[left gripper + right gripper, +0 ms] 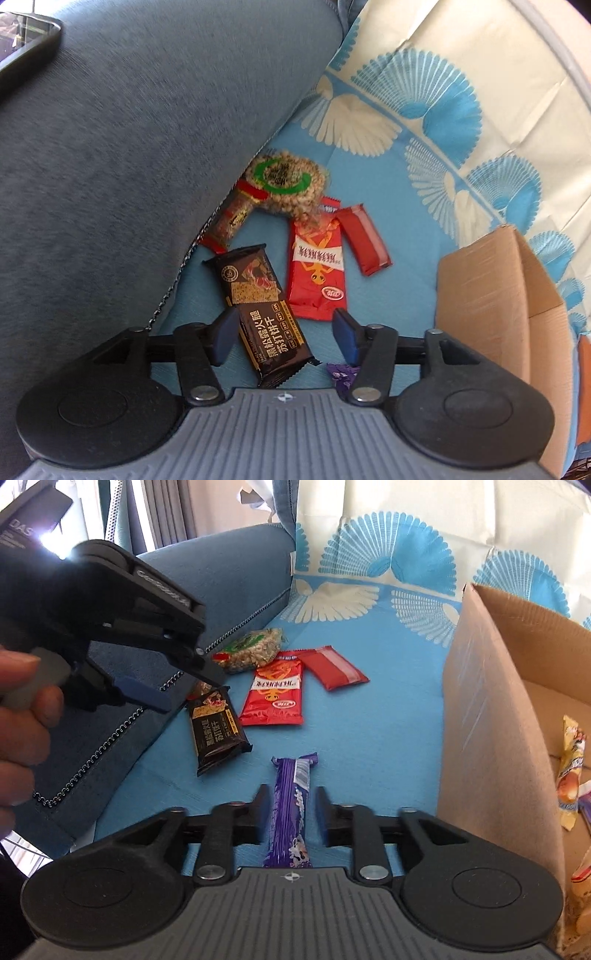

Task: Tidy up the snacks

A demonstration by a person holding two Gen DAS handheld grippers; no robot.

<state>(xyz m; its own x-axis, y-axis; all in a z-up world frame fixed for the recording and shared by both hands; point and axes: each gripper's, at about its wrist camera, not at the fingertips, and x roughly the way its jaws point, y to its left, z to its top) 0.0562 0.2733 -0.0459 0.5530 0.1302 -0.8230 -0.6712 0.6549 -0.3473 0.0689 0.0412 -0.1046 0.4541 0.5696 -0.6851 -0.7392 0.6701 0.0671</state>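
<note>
Straddling the purple bar (pixel 291 805) on the blue cloth (pixel 369 738), right claw (pixel 291 814) released. Left claw (pixel 284 332) released over black cracker pack (pixel 264 314). Light, crinkly, slippery wrappers; pinch mid-length.

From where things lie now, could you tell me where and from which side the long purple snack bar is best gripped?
Grip the long purple snack bar across its narrow width, near mid-length, coming down from above. It lies flat on the blue patterned cloth, pointing away between the right hand-held gripper fingers, whose open jaws already straddle its long sides; the crimped ends are probably too thin to hold well.
</note>
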